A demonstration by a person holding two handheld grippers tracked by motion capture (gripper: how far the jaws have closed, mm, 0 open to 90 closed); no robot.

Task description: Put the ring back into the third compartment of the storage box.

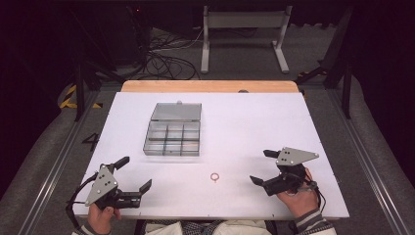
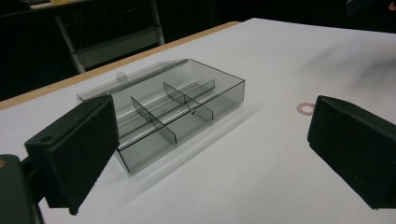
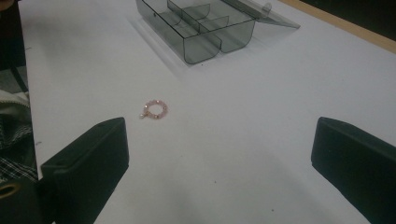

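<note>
Nearest me, my left tongs (image 1: pixel 136 174) sit at the near left corner of the white worktop (image 1: pixel 254 122), jaws spread wide and holding nothing; the hand behind them is partly cut off by the bottom of the high view. My right tongs (image 1: pixel 261 166) rest near the right edge, also wide apart and empty, their grey three-cornered plate hiding much of the body. Between the two, lying flat on the matte worktop and clear of both, is a small pink beaded ring (image 3: pixel 155 109); from above it is a faint circle, and I can make out its beads from the right gripper view, with a tiny nub on one side I cannot identify. Farther back, left of centre, stands a smoky clear plastic box (image 1: pixel 172 137) with thin dividers, its lid (image 1: pixel 176 111) thrown open behind it.
</note>
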